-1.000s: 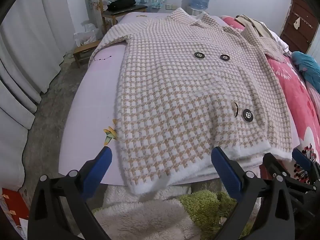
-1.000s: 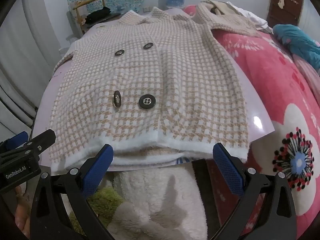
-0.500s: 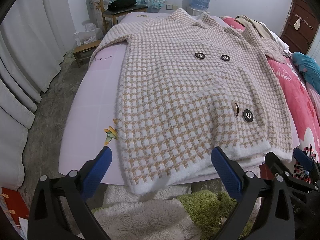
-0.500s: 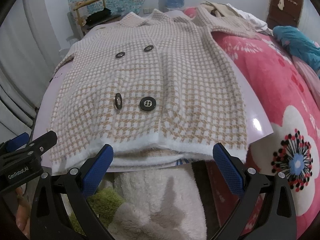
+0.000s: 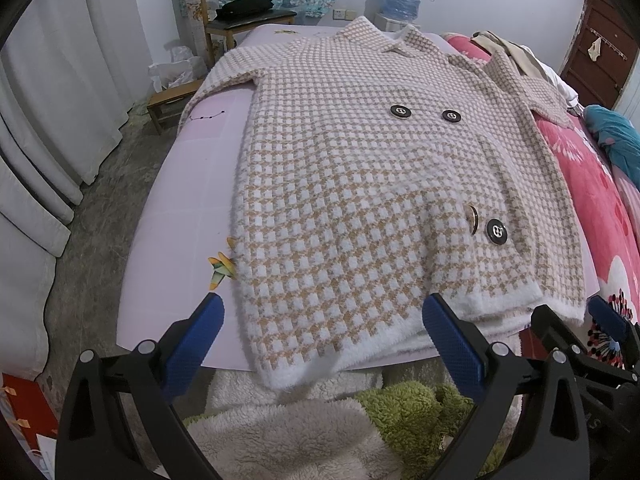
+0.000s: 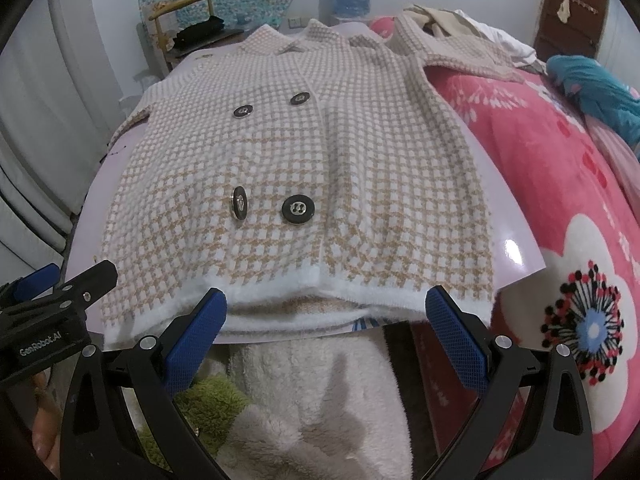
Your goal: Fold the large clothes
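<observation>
a fuzzy houndstooth coat [image 5: 360, 208] lay flat mid-frame; the left gripper [image 5: 320, 344] and right gripper [image 6: 324, 328], jaws spread wide, hung at its white hem.

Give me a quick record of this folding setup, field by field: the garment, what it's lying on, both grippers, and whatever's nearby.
garment: houndstooth coat, spread flat, front up, collar at the far end
buttons: four dark buttons on the front
surface: pale pink board under the coat
hem: white fuzzy hem at the near edge, partly overhanging the board
left gripper: open, at the hem, holding nothing
right gripper: open, at the hem, holding nothing
beside: pink floral blanket on the coat's right
background: wooden chair, white curtains
</observation>
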Motion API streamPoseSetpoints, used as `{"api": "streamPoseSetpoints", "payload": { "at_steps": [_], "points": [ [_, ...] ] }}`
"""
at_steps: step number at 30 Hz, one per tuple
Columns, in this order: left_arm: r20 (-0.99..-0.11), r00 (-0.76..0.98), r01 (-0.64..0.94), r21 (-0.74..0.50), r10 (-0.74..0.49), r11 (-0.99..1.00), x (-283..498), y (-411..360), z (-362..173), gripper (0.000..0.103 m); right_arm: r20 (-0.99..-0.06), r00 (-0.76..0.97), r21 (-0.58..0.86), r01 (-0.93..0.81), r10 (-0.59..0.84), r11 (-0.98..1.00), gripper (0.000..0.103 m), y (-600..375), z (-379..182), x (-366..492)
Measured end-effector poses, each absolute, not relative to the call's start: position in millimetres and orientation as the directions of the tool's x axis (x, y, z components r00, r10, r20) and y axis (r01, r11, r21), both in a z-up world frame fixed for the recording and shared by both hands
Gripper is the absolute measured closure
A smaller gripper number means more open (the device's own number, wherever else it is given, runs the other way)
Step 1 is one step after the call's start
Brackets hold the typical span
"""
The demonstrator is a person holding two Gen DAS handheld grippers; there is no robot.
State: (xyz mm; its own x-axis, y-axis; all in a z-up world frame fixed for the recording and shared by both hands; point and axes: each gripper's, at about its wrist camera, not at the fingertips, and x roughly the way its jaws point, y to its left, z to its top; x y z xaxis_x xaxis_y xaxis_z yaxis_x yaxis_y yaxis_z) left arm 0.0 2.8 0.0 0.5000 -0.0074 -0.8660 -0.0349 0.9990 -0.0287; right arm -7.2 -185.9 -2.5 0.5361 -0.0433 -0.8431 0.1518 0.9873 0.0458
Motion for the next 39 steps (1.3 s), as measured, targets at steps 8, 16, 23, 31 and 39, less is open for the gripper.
{"api": "streamPoseSetpoints", "payload": {
  "at_steps": [8, 16, 23, 31, 39],
  "points": [
    [-0.865, 0.502, -0.033, -0.024, -0.004, 0.999, 0.0, 2.1, -0.2, 0.005, -0.846, 0.532, 0.049, 0.151, -0.039, 0.987, 0.007, -186.6, -3.0, -6.0],
    [-0.865, 0.502, -0.034, -0.025, -0.004, 0.999, 0.6, 2.0, 0.0, 0.005, -0.845, 0.534, 0.048, 0.147, -0.038, 0.988, 0.007, -185.7, -2.7, -5.4],
    [-0.864, 0.504, -0.036, -0.027, -0.006, 0.999, 1.0, 2.3, 0.8, 0.005, -0.844, 0.535, 0.049, 0.146, -0.038, 0.988, 0.007, -184.6, -1.9, -5.1],
    [-0.863, 0.506, -0.039, -0.031, -0.007, 0.999, 2.8, 3.1, 2.7, 0.005, -0.843, 0.536, 0.044, 0.144, -0.040, 0.989, 0.007, -183.7, -0.9, -3.6],
    [-0.862, 0.508, -0.039, -0.032, -0.008, 0.999, 2.8, 3.7, 2.9, 0.005, -0.843, 0.536, 0.042, 0.143, -0.041, 0.989, 0.007, -182.5, -0.2, -2.3]
  ]
}}
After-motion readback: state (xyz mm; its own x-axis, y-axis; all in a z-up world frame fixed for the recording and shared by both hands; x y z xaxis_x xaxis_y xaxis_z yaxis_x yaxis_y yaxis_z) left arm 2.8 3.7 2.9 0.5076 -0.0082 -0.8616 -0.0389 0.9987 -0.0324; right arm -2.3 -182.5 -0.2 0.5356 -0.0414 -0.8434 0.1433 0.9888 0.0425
